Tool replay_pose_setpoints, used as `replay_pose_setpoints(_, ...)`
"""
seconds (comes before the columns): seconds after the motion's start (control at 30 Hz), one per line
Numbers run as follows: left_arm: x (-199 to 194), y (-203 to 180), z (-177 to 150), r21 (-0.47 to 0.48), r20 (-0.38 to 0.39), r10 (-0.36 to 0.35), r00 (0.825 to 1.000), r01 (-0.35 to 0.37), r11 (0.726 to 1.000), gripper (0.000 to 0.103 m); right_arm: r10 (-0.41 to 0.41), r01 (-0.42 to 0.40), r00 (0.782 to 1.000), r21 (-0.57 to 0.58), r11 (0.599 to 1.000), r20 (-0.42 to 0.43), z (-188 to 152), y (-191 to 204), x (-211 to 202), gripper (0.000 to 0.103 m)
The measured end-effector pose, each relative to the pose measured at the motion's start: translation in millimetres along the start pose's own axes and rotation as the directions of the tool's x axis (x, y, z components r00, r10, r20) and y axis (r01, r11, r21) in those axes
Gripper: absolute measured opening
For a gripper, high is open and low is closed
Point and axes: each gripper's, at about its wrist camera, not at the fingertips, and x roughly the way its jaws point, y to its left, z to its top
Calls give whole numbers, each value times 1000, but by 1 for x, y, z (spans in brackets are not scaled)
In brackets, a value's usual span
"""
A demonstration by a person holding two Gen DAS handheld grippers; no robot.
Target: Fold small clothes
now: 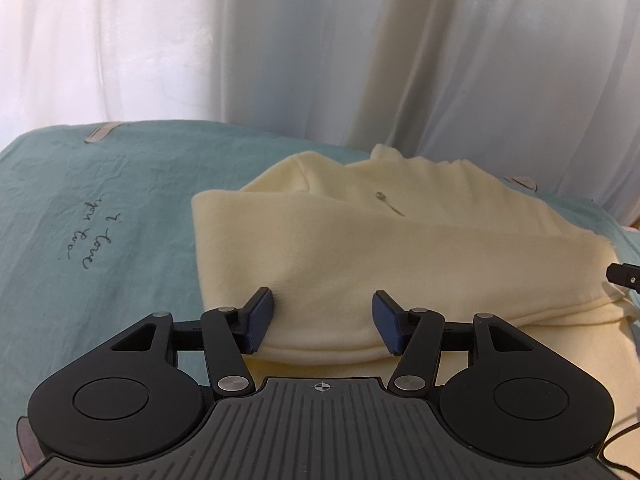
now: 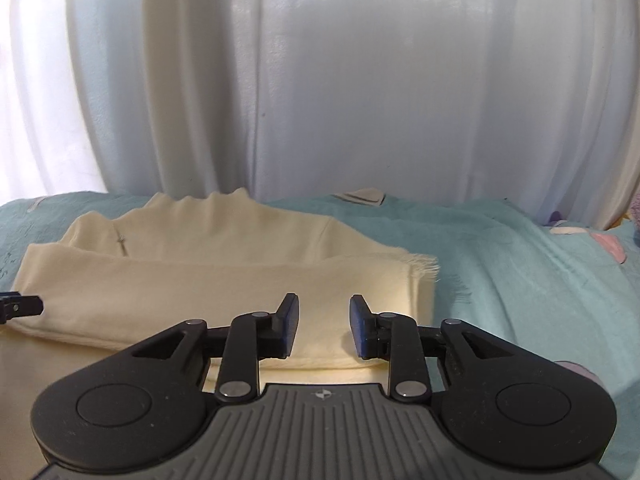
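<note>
A cream fleece garment (image 1: pixel 380 240) lies folded on a teal bed sheet (image 1: pixel 100 220). It has a short zip (image 1: pixel 390 203) near its collar. My left gripper (image 1: pixel 323 320) is open, its blue pads over the garment's near folded edge at the left end, holding nothing. My right gripper (image 2: pixel 324 326) is open over the near edge of the garment (image 2: pixel 200 280) at its right end, empty. Each gripper's tip shows at the edge of the other's view: the right one (image 1: pixel 624 274), the left one (image 2: pixel 20 304).
White curtains (image 1: pixel 320 48) hang behind the bed. The sheet has handwriting print (image 1: pixel 90 236) left of the garment. Bare teal sheet (image 2: pixel 520 280) stretches to the right, with pink and purple printed shapes (image 2: pixel 608 244) at the far right.
</note>
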Motion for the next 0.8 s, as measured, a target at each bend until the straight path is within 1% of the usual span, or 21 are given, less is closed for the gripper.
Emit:
replay_pose_setpoints(0.07, 1, -3, -2, 13, 6, 18, 1000, -18, 1000, 63, 0, 0, 998, -4, 1000, -60, -8, 5, 15, 25)
replay_pose_setpoints(0.1, 1, -4, -2, 14, 8, 21, 1000, -21, 1000, 66, -4, 4, 999, 0, 1000, -53, -12, 4, 20, 24)
replay_pose_setpoints(0.13, 2, -4, -3, 14, 8, 26, 1000, -26, 1000, 66, -11, 11, 1000, -9, 1000, -25, -14, 5, 22, 24)
replay_pose_setpoints(0.17, 3, -4, -3, 15, 7, 30, 1000, -30, 999, 68, -26, 26, 1000, -26, 999, -17, -14, 6, 25, 24)
replay_pose_setpoints(0.23, 6, -4, -3, 20, 15, 39, 999, -40, 999, 71, -70, 69, 997, -44, 997, -12, -12, 7, 31, 24)
replay_pose_setpoints(0.27, 8, -4, -2, 19, 19, 45, 999, -45, 999, 74, -73, 72, 997, -40, 997, -11, -11, 5, 35, 24)
replay_pose_setpoints(0.37, 8, -3, 0, -1, 17, 62, 998, -62, 998, 75, -57, 57, 998, -5, 998, -20, -8, -2, 33, 24)
replay_pose_setpoints(0.43, 3, -4, -1, -20, 7, 71, 997, -71, 997, 73, -49, 49, 998, -9, 999, -27, -8, -2, 31, 26)
replay_pose_setpoints(0.63, -27, -12, -18, -35, 7, 56, 998, -56, 998, 76, 19, -18, 1000, 41, 999, -24, -12, -16, 24, 31)
replay_pose_setpoints(0.67, -34, -14, -22, -40, 4, 49, 999, -49, 998, 79, 26, -24, 999, 60, 998, -32, -10, -18, 22, 33)
replay_pose_setpoints(0.7, -40, -14, -26, -57, 2, 39, 999, -38, 998, 79, 41, -38, 998, 91, 995, -37, -8, -20, 18, 39)
replay_pose_setpoints(0.73, -46, -14, -31, -84, 3, 22, 1000, -22, 996, 80, 64, -59, 997, 126, 990, -36, -7, -22, 13, 48)
replay_pose_setpoints(0.77, -50, -14, -35, -107, 2, 5, 1000, -5, 994, 80, 87, -79, 996, 171, 982, -35, -7, -26, 6, 52)
replay_pose_setpoints(0.8, -56, -13, -40, -138, -5, -12, 1000, 11, 990, 80, 101, -92, 994, 208, 974, -34, -8, -28, 2, 53)
